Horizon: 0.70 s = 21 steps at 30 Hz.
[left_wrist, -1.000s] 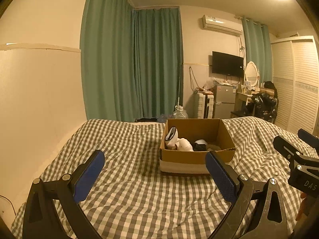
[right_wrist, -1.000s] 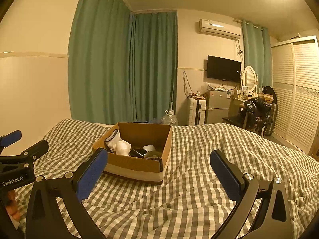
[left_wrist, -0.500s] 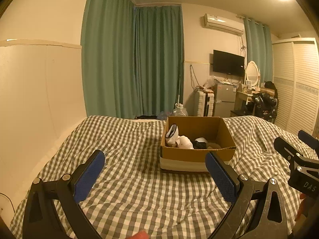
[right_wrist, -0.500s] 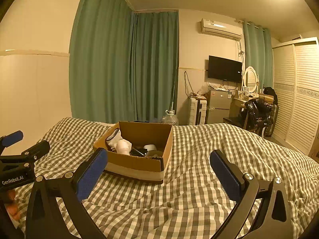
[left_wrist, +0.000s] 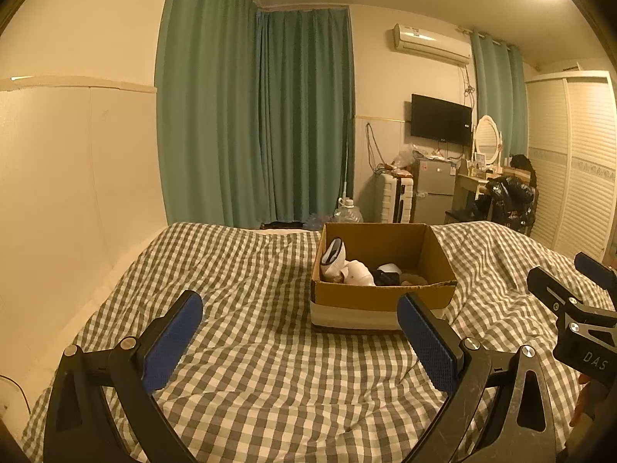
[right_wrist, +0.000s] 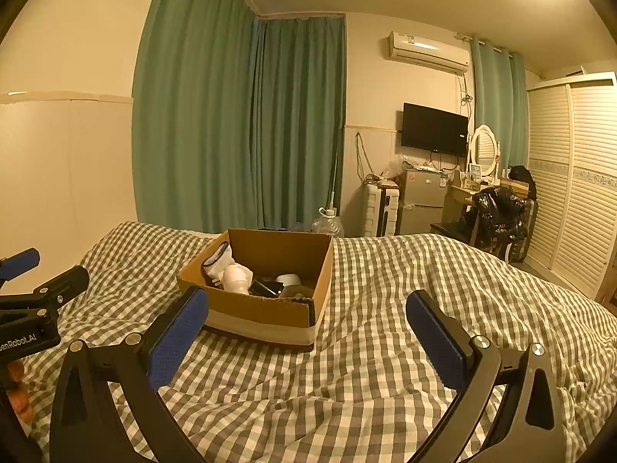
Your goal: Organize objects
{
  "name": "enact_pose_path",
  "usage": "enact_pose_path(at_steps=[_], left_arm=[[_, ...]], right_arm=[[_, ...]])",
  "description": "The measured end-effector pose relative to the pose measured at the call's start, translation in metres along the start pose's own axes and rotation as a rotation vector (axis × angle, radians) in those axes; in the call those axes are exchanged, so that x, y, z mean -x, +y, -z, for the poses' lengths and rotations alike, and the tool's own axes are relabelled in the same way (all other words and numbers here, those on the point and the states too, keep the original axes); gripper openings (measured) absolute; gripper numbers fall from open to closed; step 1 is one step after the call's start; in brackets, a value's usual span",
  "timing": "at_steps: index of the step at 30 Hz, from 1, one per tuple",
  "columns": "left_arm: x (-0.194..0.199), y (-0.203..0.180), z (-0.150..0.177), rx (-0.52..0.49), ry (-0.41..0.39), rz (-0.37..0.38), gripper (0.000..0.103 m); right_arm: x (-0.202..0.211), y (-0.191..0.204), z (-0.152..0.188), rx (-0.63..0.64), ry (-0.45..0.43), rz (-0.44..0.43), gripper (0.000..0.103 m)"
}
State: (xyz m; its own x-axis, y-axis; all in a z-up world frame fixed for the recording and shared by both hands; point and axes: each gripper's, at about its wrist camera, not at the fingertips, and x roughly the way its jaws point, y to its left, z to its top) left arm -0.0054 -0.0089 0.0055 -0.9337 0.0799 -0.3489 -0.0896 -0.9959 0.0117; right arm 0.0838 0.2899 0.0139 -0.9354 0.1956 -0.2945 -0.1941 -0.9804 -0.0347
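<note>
An open cardboard box (left_wrist: 380, 297) (right_wrist: 266, 310) sits on the checked bedspread (left_wrist: 250, 347) (right_wrist: 385, 347). Inside lie rolled white socks (left_wrist: 356, 274) (right_wrist: 235, 276), a white sock with a dark cuff (left_wrist: 333, 256), and dark items (right_wrist: 266, 288). My left gripper (left_wrist: 300, 332) hovers open above the bed, short of the box, with nothing between its blue pads. My right gripper (right_wrist: 308, 328) is open too, empty, with the box just beyond its left finger. Each gripper shows at the edge of the other's view.
Green curtains (left_wrist: 254, 115) hang behind the bed, and a cream wall panel (left_wrist: 58, 193) runs along its left side. Across the room stand a small fridge (left_wrist: 432, 189), a wall TV (left_wrist: 439, 119), a dresser with a mirror (left_wrist: 488, 142) and a slatted wardrobe (left_wrist: 570, 162).
Both views have tilted up slightly, so the box sits a little lower in frame. Both grippers stay open and empty.
</note>
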Motion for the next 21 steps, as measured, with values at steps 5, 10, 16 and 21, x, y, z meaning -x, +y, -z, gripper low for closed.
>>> enact_pose_path(at_steps=[5,10,16,21], left_arm=[[0.0001,0.0007,0.0015,0.007,0.002,0.005,0.103],[-0.0004,0.0008,0.0020,0.007,0.003,0.005,0.103],[-0.0007,0.0014,0.0036,0.010,0.008,0.004,0.103],[-0.0016,0.0021,0.0043,0.011,0.012,0.005,0.103]], right_arm=[[-0.0004,0.0015,0.0004,0.004,0.004,0.002,0.103],[-0.0004,0.0015,0.0006,0.000,0.007,-0.001,0.103],[0.0007,0.0010,0.0010,-0.001,0.008,-0.006,0.103],[0.0013,0.0021,0.0019,0.002,0.010,-0.007,0.103]])
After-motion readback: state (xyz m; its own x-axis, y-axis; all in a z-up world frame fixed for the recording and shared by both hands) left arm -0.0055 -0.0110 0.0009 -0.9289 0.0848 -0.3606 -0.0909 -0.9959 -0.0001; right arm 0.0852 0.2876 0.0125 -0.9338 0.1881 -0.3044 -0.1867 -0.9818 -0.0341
